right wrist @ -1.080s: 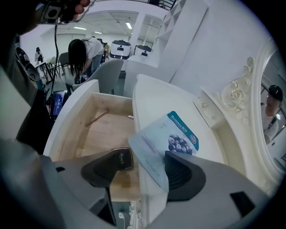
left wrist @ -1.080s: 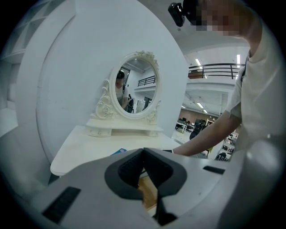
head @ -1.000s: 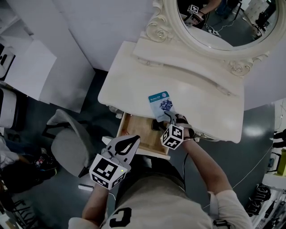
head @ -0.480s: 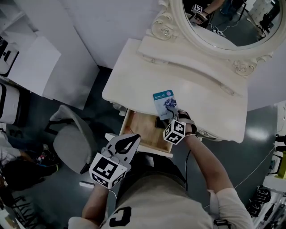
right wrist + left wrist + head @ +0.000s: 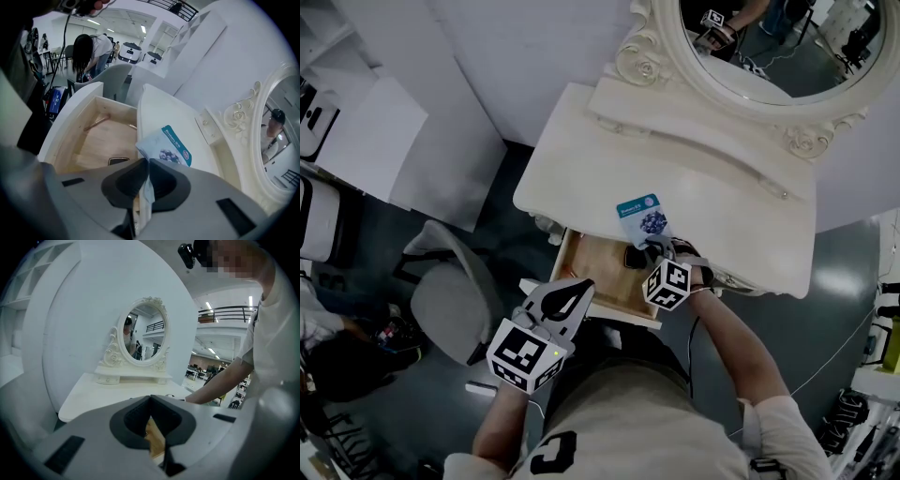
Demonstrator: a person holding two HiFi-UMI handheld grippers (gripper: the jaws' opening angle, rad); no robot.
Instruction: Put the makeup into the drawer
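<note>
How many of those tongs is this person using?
2. The left tongs, shut and empty, hover by the open drawer; the right tongs have just closed on a blue packet.

You are in a staged bedroom corner set up inside a large open-plan office or lab hall. The homely part is furniture only: a cream dressing table [image 5: 694, 178] with a carved oval mirror [image 5: 769, 42], a wooden drawer [image 5: 592, 277] pulled out under its worktop, and a grey chair [image 5: 450, 295] beside it. Plain white partition panels [image 5: 534, 61] back them. The hall shows all around you. There are ceiling strip lights [image 5: 208, 305], a railed mezzanine [image 5: 229, 311] and white shelving [image 5: 190, 23]. A person [image 5: 91, 49] bends over among equipment, and a cable [image 5: 834, 349] trails across the dark floor [image 5: 853, 244].
</note>
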